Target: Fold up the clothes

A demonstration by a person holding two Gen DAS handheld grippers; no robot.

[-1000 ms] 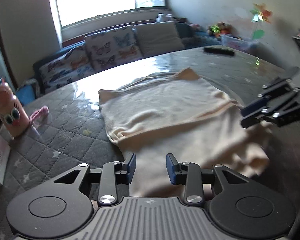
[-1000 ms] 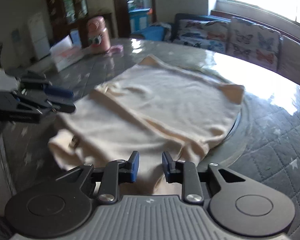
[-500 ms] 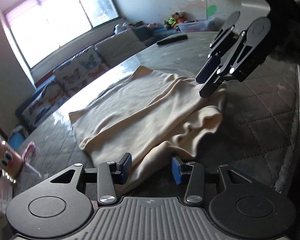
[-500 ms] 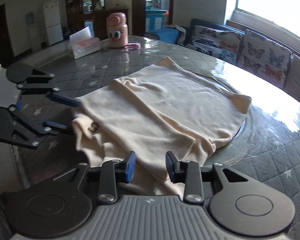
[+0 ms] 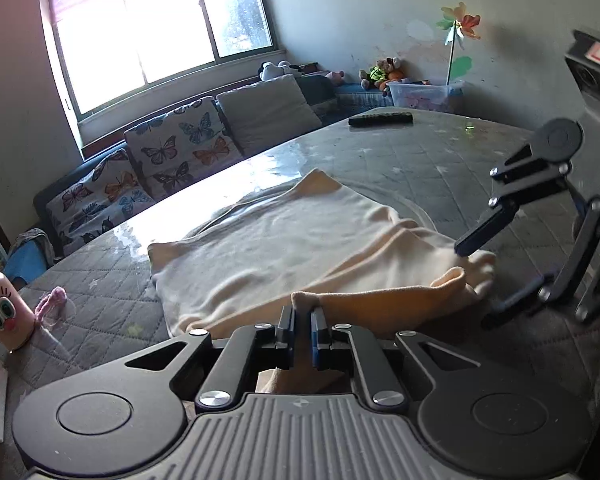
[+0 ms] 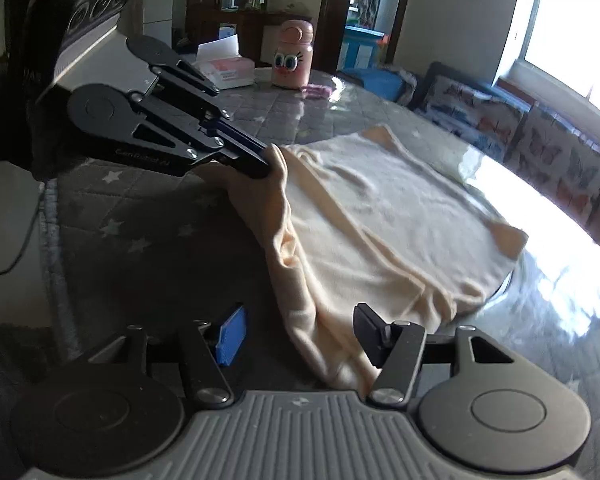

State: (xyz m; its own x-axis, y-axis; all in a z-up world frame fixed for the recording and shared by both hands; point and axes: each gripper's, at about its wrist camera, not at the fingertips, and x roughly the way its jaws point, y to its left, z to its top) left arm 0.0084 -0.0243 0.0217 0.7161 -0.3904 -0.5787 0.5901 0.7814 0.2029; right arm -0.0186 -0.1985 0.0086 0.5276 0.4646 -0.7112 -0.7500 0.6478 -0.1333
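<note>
A cream garment (image 5: 300, 232) lies partly folded on the grey quilted table (image 5: 420, 160). My left gripper (image 5: 302, 312) is shut on the garment's near edge, and a fold of cloth stands up between its pads. In the right wrist view the left gripper (image 6: 260, 164) pinches a raised corner of the garment (image 6: 380, 220). My right gripper (image 6: 298, 326) has its jaws opening wide, with the garment's near end lying loose between them and neither pad pressing on it. From the left wrist view, the right gripper (image 5: 480, 280) hovers at the garment's right end.
A pink cartoon-eyed bottle (image 6: 292, 60) and a tissue box (image 6: 224, 68) stand at the far side of the table. A black remote (image 5: 380, 119) lies near the far edge. A small pink item (image 5: 52, 300) lies by the bottle (image 5: 0, 312). A sofa with butterfly cushions (image 5: 172, 148) runs behind.
My left gripper has closed on the garment's near edge and lifted a fold. The right gripper's jaws have spread much wider, with cloth now loose between them.
</note>
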